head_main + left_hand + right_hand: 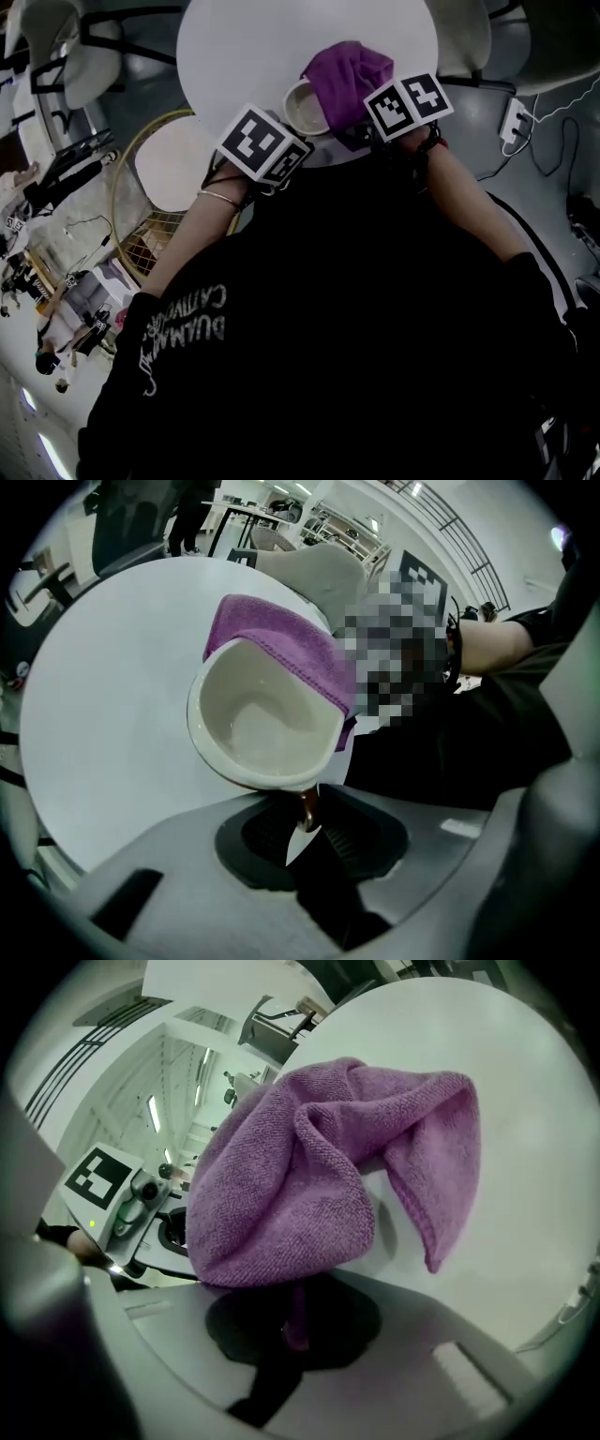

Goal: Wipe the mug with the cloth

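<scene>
The wipe looks to be in its middle stretch, with both things in hand and pressed together over the near edge of the round white tabletop (103, 696), the edge closest to the person. The left claw (305, 822) is nearly closed, pinching a thin brown piece under the mug (267, 728) that appears to be its handle (307, 806). The mug is tipped so its pale inside faces back along the claw. The right claw (291, 1321) is pressed together on a fold of the purple cloth (300, 1176), which bunches out in front of it in loose lobes. From the left gripper view the cloth lies against the far rim of the mug and laps over it on the side away from the claw. So contact is made, and that outer wall and rim are the part being worked. How much of the mug has been covered cannot be told: the inside looks clean and bare, with no cloth down in it, and the outer wall nearest the left claw is out of sight. By my reading, what is left is to carry the cloth round the rest of the rim and outside, perhaps into the bowl, and then set the mug down on the tabletop and let go of both.
</scene>
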`<state>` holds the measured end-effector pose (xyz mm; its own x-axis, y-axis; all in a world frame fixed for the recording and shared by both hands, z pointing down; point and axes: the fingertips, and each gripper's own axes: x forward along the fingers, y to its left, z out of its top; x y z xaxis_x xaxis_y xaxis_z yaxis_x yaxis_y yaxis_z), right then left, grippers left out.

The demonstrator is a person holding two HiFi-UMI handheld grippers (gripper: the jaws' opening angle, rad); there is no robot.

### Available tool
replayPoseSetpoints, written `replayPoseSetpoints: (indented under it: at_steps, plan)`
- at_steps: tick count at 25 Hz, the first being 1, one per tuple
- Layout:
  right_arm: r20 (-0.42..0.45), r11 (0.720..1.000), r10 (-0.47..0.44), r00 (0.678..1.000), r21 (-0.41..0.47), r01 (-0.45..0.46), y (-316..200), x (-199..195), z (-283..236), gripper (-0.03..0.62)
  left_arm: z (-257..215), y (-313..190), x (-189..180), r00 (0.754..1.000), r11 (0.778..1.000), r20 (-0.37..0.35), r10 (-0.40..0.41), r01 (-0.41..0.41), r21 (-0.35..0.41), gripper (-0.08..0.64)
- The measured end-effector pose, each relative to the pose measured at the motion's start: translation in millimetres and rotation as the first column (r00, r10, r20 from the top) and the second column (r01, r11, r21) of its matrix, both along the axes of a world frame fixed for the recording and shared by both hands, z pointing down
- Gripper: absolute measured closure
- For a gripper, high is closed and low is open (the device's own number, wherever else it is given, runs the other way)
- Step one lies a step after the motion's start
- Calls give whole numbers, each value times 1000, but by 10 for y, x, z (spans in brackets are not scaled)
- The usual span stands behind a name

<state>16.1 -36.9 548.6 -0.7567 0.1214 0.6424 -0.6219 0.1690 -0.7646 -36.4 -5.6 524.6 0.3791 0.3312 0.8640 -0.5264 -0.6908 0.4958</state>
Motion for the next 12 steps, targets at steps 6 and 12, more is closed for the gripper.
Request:
replayPoseSetpoints:
  at_steps: [6,12]
  plan:
    - [-51,1000,8,999,2,-8,-165,99,-19,569,-29,-32,2,999,999,11,41,-42,8,483]
    - [-57,998,61,997,-4,-62,-459,133,-81,569,-59,-37,-52,996,997,29,82,-81,-3,483]
